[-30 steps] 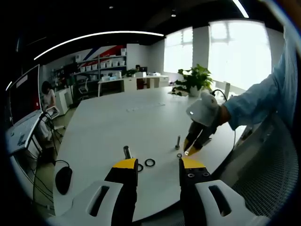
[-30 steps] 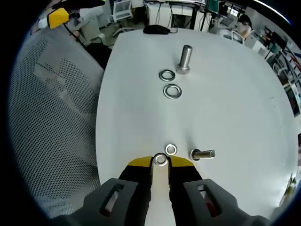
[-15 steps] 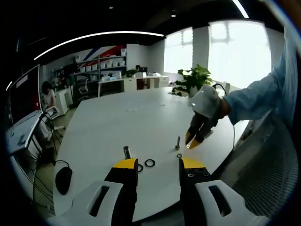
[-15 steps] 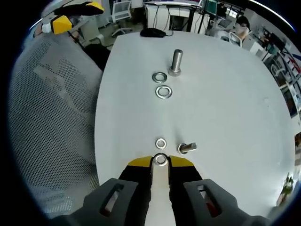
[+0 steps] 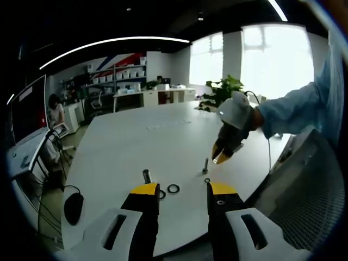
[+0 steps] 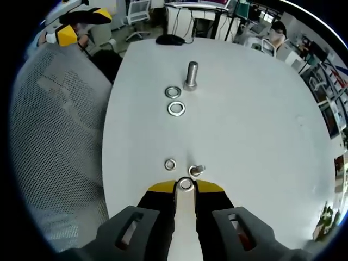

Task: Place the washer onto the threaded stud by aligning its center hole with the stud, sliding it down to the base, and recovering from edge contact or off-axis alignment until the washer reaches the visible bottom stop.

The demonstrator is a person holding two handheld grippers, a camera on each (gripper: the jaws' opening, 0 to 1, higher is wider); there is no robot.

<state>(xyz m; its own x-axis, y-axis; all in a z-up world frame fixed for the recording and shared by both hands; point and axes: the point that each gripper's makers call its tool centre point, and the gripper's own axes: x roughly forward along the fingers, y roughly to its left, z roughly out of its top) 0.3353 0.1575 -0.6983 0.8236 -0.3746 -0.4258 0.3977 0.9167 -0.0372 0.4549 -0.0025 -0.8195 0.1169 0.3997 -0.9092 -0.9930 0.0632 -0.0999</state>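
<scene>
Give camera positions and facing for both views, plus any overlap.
Left gripper view: rides the left gripper, low at the table edge, facing across it; a sleeve and the right gripper show.
Right gripper view: rides the right gripper, shut on a washer, looking down over the small stud.
Shared: table, both studs, loose washers.

An open-plan office is shown. Rows of white desks [image 5: 163, 93], stocked wall shelves [image 5: 117, 73] and a large dark monitor [image 5: 27, 111] are seen beyond a big white table [image 5: 130, 147].
</scene>
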